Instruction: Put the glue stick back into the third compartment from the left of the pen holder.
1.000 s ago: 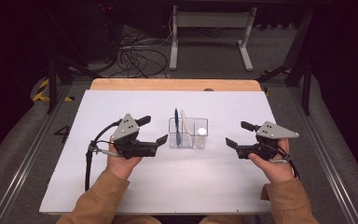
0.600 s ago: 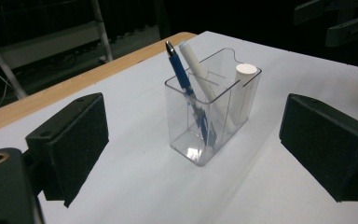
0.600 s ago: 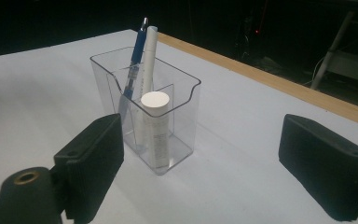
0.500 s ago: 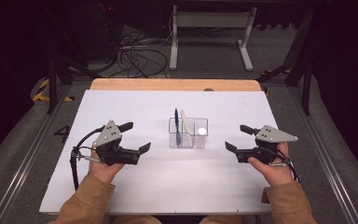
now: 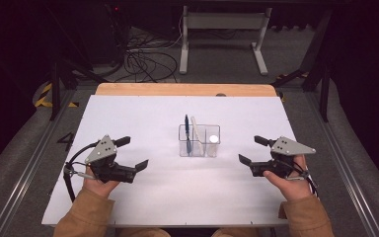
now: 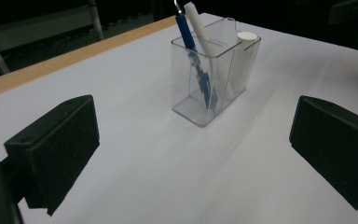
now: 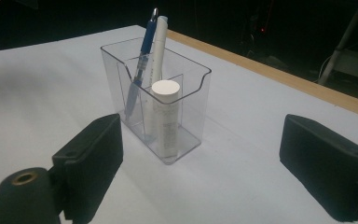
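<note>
Two claws: my left claw (image 5: 132,153) at 8 o'clock and my right claw (image 5: 250,149) at 4 o'clock, both released, holding nothing.
Holder (image 5: 199,140): mid-desk (image 5: 128,113), between them, untouched.
Inside: blue pen (image 5: 187,131), white marker (image 5: 196,129), white tube (image 5: 212,140).

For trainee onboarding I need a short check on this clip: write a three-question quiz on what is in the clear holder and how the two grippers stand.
1. True or false: the blue pen lies flat on the table.
2. Which item in the clear holder has a flat round white top? A) the blue pen B) the white tube C) the white marker
3. Fill in: the left gripper and the right gripper both have their fingers ____, gripping nothing.

Key: 1 false, it stands leaning inside the holder; 2 B; 3 open.
</note>
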Action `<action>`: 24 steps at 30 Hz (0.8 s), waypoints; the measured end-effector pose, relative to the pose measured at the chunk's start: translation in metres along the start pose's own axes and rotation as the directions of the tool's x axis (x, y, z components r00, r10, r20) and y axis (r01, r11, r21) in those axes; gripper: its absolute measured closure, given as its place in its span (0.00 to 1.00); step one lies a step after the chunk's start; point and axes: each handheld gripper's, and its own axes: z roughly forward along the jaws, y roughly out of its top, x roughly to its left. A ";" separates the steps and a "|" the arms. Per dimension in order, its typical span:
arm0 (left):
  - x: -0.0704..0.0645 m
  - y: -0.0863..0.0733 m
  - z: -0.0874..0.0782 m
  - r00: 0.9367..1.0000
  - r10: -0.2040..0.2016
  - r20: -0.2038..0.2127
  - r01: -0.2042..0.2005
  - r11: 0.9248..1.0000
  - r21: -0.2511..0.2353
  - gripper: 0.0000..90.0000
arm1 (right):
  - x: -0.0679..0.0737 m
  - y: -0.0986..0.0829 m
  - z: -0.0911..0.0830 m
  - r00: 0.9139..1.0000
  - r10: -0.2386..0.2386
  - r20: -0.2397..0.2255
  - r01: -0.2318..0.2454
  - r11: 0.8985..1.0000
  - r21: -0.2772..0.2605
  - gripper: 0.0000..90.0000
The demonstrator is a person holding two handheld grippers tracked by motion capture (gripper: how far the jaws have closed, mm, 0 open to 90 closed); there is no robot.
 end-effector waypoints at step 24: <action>0.013 -0.023 -0.013 0.998 -0.065 -0.002 0.065 0.998 -0.015 0.01 | 0.002 -0.007 0.001 1.000 0.012 -0.012 -0.012 1.000 0.000 0.14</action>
